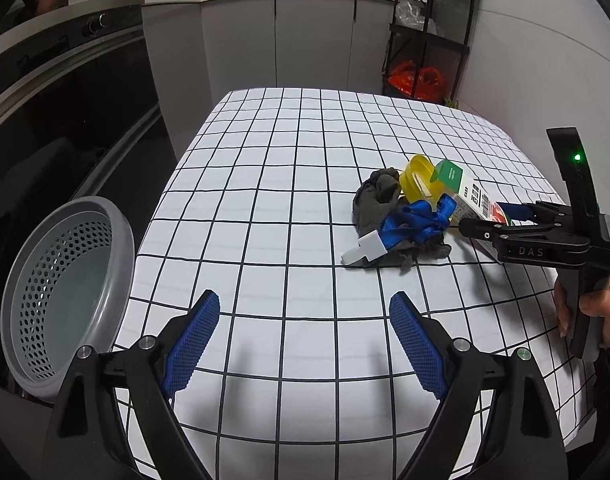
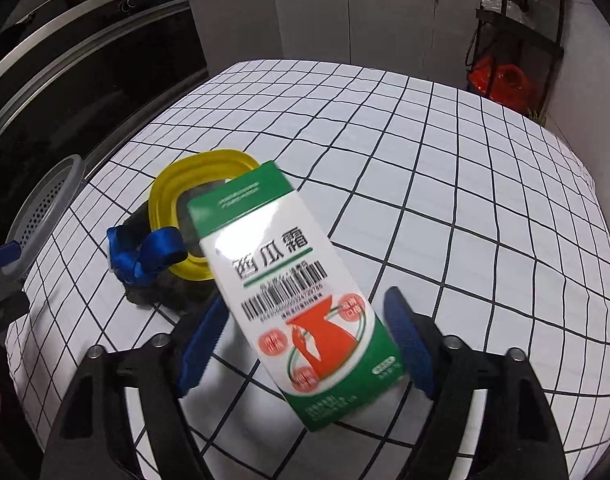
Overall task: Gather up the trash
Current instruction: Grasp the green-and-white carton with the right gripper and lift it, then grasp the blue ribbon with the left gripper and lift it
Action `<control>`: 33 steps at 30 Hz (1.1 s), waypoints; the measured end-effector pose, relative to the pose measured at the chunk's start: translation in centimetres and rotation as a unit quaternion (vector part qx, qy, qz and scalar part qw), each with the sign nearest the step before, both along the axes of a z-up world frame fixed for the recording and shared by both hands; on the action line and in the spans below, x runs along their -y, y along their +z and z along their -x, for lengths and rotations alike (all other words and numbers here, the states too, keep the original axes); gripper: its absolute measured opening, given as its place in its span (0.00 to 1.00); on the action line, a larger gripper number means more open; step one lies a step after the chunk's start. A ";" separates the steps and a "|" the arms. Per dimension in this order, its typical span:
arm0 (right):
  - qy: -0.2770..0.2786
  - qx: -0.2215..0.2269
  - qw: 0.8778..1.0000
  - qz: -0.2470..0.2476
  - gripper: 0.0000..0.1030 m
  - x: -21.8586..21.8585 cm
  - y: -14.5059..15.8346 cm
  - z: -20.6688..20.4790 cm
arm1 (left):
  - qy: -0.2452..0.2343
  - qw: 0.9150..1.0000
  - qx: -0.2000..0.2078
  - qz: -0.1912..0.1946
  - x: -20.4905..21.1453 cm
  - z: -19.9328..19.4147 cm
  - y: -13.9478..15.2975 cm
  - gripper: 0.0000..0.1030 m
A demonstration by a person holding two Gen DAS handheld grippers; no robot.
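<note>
On the checked bench (image 1: 265, 200), the carton (image 2: 301, 296) lay between the right tool's (image 2: 305, 340) part-open pads, seemingly ungripped; probably light, crushable cardboard, best pinched across its long sides; the left tool (image 1: 305, 340) gaped empty; the basket (image 1: 65, 292) stood past the left edge, open cloth between.

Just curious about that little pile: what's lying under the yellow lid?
The yellow lid leans on a dark grey rag, with a blue ribbon beside it. A green-and-white box covers its right edge; anything beneath is hidden.
</note>
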State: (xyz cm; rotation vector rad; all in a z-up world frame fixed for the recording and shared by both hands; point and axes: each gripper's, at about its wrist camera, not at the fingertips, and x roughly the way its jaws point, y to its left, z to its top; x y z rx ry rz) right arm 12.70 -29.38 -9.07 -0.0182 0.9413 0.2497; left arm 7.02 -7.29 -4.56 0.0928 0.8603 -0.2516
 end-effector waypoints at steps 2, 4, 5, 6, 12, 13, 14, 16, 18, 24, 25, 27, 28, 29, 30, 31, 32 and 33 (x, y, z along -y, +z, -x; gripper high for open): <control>-0.002 0.001 1.000 -0.003 0.60 -0.1 0.2 0.4 | 0.000 1.000 0.002 -0.003 0.1 0.1 0.0 0.82; -0.011 0.000 1.000 -0.004 0.55 -0.2 0.5 0.8 | 0.000 1.000 0.004 -0.004 0.1 0.1 -0.1 0.82; -0.016 0.002 1.000 -0.008 0.55 -0.2 0.7 1.1 | -0.001 1.000 0.004 -0.004 0.1 0.2 -0.1 0.82; -0.021 0.004 1.000 -0.013 0.55 -0.2 1.0 1.4 | -0.001 1.000 0.006 -0.004 0.2 0.2 -0.1 0.82; -0.083 0.024 0.996 -0.036 0.53 -0.3 2.8 3.7 | -0.011 1.000 0.009 0.005 0.5 0.7 0.0 0.82; -0.093 0.025 0.995 -0.040 0.53 -0.3 2.9 4.1 | -0.014 1.000 0.009 0.006 0.7 0.8 -0.1 0.82; -0.106 0.023 0.993 -0.046 0.53 -0.3 3.0 4.5 | -0.015 1.000 0.010 0.006 0.9 0.9 -0.2 0.82; -0.126 0.024 0.990 -0.054 0.53 -0.5 3.1 5.6 | -0.018 1.000 0.011 0.005 1.2 1.0 -0.2 0.82; -0.142 0.030 0.988 -0.055 0.53 -0.6 3.5 7.0 | -0.022 1.000 0.014 0.008 1.5 1.1 -0.1 0.82; -0.181 0.053 0.980 -0.067 0.53 -0.2 5.0 10.2 | -0.025 0.999 0.030 0.003 2.8 0.6 0.2 0.85; -0.186 0.057 0.978 -0.071 0.53 0.0 5.3 10.5 | -0.028 0.999 0.030 0.002 3.3 0.3 0.1 0.85; -0.189 0.062 0.977 -0.073 0.53 0.3 5.6 10.8 | -0.032 0.999 0.029 0.003 4.2 -0.2 -0.2 0.85; -0.190 0.064 0.977 -0.073 0.53 0.5 5.8 10.8 | -0.034 0.999 0.029 0.004 4.6 -0.4 -0.3 0.85; -0.193 0.065 0.976 -0.073 0.53 0.7 5.9 10.7 | -0.036 0.999 0.029 0.005 5.2 -0.7 -0.5 0.85; -0.196 0.066 0.975 -0.075 0.53 0.9 5.9 10.7 | -0.037 0.999 0.031 0.004 5.6 -0.9 -0.6 0.85; -0.199 0.067 0.975 -0.079 0.53 1.3 6.0 10.6 | -0.037 0.999 0.033 0.003 6.1 -1.1 -0.8 0.85; -0.201 0.066 0.974 -0.081 0.53 1.5 6.0 10.6 | -0.036 0.999 0.034 0.001 6.5 -1.4 -0.9 0.85; -0.204 0.066 0.973 -0.081 0.53 1.6 5.9 10.5 | -0.032 0.999 0.036 0.000 7.1 -1.7 -1.0 0.85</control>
